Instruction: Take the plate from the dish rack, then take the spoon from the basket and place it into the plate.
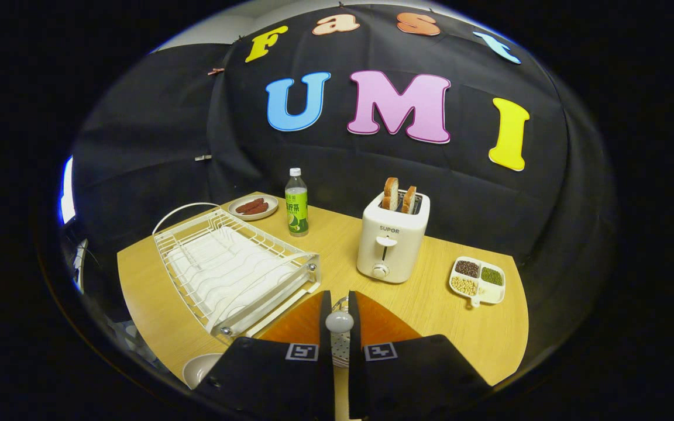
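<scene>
My gripper (339, 301) is shut on a white spoon (339, 321), whose rounded end shows in the narrow gap between the two fingers. Under the spoon, a bit of perforated metal basket (341, 348) is visible in the same gap. The pale plate (198, 368) lies on the wooden table by the near left edge, left of my left finger, which hides part of it. The white wire dish rack (229, 272) stands ahead and to the left of the fingers with nothing in its slots.
Just beyond the right finger stands a white toaster (392, 240) with two bread slices. A green bottle (296, 204) and a small plate of sausages (253, 206) are at the back. A divided dish of beans (478, 279) sits to the right.
</scene>
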